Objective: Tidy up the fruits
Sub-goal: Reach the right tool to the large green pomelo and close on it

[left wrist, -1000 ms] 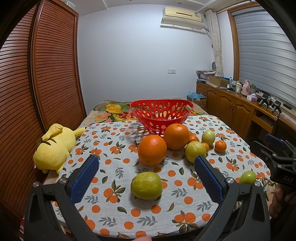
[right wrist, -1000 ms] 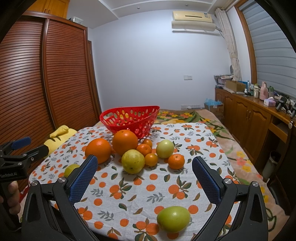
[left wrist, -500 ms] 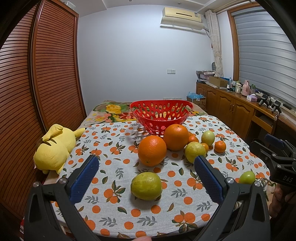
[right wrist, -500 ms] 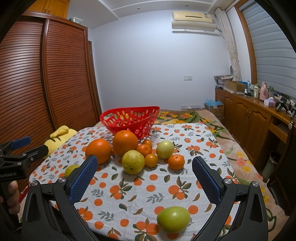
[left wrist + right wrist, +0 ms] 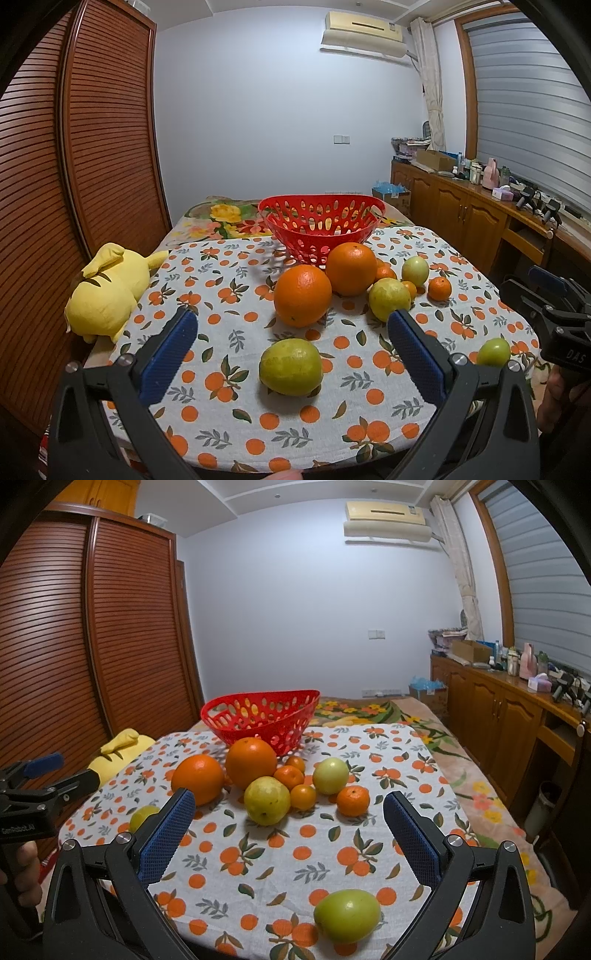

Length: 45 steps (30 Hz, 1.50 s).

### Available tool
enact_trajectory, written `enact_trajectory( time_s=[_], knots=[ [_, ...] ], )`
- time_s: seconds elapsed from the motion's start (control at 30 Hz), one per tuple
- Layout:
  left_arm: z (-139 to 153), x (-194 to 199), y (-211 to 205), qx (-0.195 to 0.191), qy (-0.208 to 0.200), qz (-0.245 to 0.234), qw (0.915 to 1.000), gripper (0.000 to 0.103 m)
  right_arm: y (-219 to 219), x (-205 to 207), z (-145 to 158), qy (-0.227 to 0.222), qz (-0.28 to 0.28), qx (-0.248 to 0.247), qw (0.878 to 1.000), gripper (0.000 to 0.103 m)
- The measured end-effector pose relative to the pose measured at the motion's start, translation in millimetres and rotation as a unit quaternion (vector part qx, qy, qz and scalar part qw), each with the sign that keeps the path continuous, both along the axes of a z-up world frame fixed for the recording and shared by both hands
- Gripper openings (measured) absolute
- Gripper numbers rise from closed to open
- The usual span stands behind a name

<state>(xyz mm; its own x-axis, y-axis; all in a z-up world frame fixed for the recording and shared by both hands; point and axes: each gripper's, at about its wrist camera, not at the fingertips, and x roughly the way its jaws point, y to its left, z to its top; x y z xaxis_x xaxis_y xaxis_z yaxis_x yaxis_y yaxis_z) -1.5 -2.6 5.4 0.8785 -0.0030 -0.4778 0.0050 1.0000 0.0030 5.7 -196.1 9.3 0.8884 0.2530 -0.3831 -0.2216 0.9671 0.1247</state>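
Note:
A red perforated basket [image 5: 321,225] [image 5: 262,716] stands empty at the far end of the table. In front of it lie two big oranges [image 5: 302,295] [image 5: 351,264], several small tangerines [image 5: 352,800] and yellow-green fruits [image 5: 266,800]. A yellow-green fruit [image 5: 290,366] lies between the fingers of my open left gripper [image 5: 291,347]. A green fruit [image 5: 347,915] lies just in front of my open right gripper [image 5: 288,827]. Both grippers are empty and above the table's near edge.
The table [image 5: 229,354] has a cloth printed with oranges. A yellow plush toy [image 5: 105,291] lies off its left side. A wooden wardrobe [image 5: 92,155] stands left, a wooden sideboard [image 5: 509,716] right, and a flowered bed [image 5: 369,709] behind.
Both views have shifted very slightly; the fruits and the basket have not moved, and both grippers stay open.

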Motion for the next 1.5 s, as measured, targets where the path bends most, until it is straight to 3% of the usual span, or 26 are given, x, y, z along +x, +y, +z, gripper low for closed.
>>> enact_trajectory(
  time_s=[0.37,1.07,1.37,1.5],
  knots=[
    [-21.1,10.0,1.3,-0.006,0.028,-0.007,0.9996,0.103,-1.0,1.1,-10.5,0.017,0.005,-0.007,1.0,0.103],
    [-66.5,31.9,1.8,-0.024,0.104,-0.03,0.9939,0.103,-24.9,7.5,-62.0,0.099,0.0,-0.037,0.994,0.099],
    [-78.2,40.8,6.5,-0.026,0.122,-0.03,0.9917,0.103,-28.1,14.6,-80.8,0.136,0.002,-0.045,0.99,0.092],
    [-83.2,46.3,9.7,-0.03,0.131,-0.028,0.9906,0.103,-29.3,17.6,-87.2,0.149,0.003,-0.048,0.988,0.077]
  ],
)
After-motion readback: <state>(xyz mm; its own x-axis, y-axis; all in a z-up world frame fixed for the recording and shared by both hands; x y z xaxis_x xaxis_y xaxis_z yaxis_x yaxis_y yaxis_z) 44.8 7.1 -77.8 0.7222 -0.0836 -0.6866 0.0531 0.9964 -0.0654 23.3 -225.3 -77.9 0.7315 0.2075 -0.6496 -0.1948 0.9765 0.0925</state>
